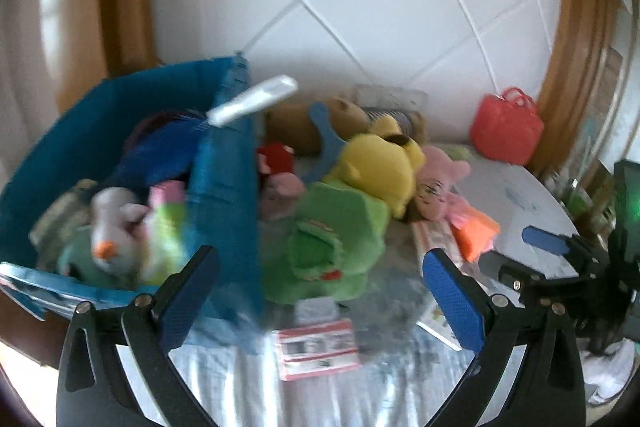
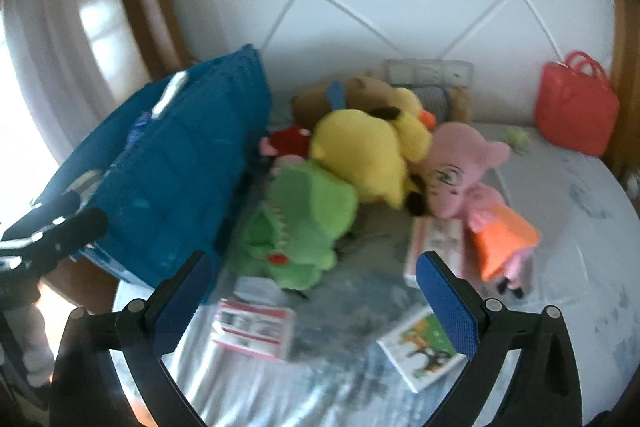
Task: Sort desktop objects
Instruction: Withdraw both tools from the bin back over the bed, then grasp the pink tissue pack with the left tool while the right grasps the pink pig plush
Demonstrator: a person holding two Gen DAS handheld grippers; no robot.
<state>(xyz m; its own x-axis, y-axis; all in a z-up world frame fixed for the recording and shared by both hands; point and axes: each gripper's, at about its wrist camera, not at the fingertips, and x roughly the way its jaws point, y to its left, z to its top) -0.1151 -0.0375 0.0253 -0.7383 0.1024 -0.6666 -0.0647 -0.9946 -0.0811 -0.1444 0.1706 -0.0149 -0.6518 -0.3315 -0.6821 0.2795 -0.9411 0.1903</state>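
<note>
Plush toys heaped mid-table: green one (image 2: 300,223) nearest me, yellow one (image 2: 360,155) behind it, pink doll (image 2: 472,179) to the right, all touching. Blue bin (image 1: 224,163) stands left of the heap, against it; more soft toys (image 1: 120,227) already inside. Small red-and-white boxes (image 2: 256,327) and a picture card (image 2: 424,351) lie flat in front. Red bag (image 2: 576,107) at the far right by the wall. My left claw (image 1: 320,291) hangs spread wide, empty. My right claw (image 2: 316,303) likewise, nothing between its pads. Views blurred.
</note>
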